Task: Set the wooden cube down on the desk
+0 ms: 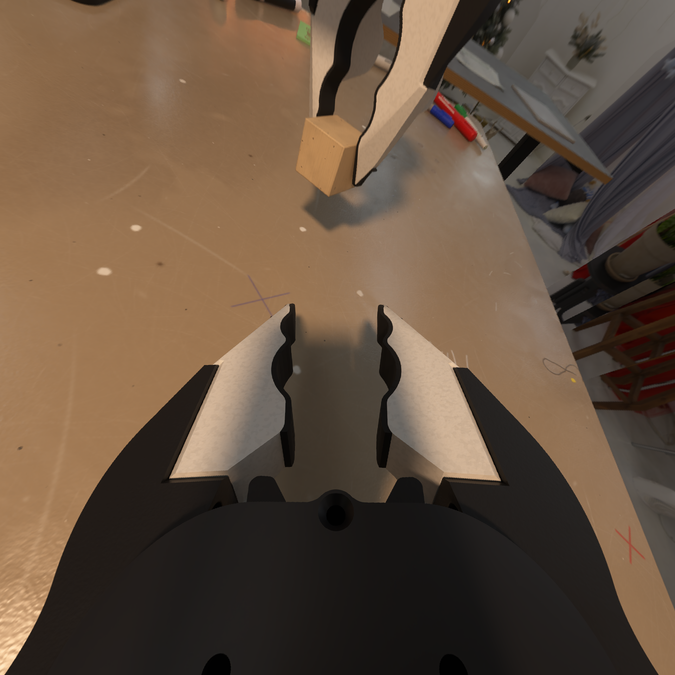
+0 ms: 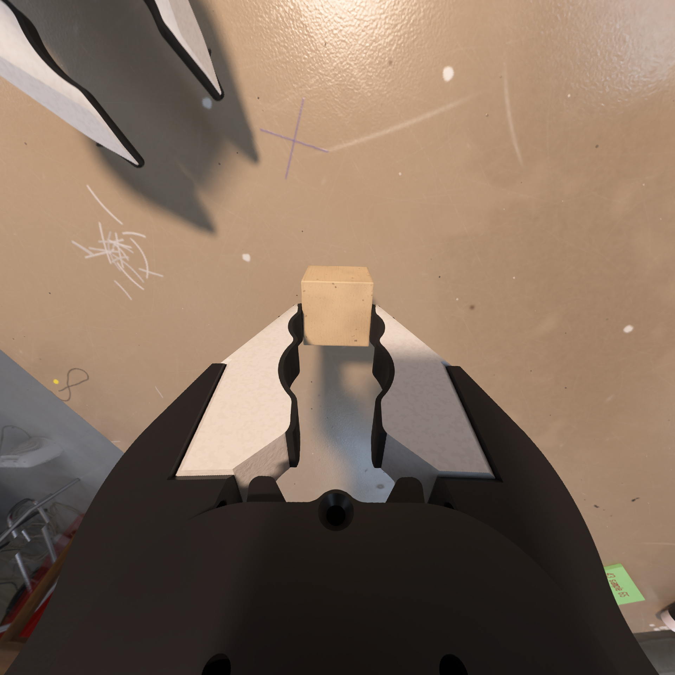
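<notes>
We see the right gripper cut off by the top edge in the left wrist view, one finger covering part of the wooden cube; its underside stays hidden from us.

Beyond the tan top stands a grey table, a white cabinet, grey drapes — pillows on the floor.

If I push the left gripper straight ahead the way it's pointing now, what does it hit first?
Most likely the bare desk. The left gripper is open, empty and angled down at the surface just past its fingertips. The wooden cube held by the right gripper hangs farther ahead and higher, though depth is uncertain.
</notes>
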`<action>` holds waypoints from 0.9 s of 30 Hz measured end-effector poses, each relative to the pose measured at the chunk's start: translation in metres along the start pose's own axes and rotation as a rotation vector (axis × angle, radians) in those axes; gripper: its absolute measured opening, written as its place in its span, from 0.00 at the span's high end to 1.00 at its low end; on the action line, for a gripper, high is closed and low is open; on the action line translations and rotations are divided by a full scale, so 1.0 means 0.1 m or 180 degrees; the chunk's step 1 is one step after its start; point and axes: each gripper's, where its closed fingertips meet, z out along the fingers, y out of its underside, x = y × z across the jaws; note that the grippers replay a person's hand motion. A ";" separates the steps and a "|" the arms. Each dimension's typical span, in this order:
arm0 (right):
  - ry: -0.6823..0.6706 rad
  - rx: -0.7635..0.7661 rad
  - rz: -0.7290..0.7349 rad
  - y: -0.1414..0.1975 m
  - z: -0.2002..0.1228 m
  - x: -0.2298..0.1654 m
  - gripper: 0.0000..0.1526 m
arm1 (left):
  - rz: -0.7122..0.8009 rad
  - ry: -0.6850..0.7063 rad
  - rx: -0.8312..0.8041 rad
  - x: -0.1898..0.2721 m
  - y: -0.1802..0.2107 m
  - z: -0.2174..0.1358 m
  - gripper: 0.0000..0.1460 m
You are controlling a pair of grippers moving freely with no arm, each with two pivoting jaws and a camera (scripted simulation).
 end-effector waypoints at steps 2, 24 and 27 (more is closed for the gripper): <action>0.0016 0.0007 0.0017 0.03 -0.02 0.02 0.76 | 0.0034 0.0019 -0.0057 0.07 0.00 0.08 0.70; -0.0010 -0.0116 -0.0107 0.17 0.05 -0.08 0.76 | 0.0182 -0.0312 0.0925 -0.03 -0.60 0.00 0.60; -0.0092 -0.0102 -0.0251 0.09 0.08 -0.17 0.76 | 0.0435 -0.0243 0.0616 0.03 -0.56 0.17 0.56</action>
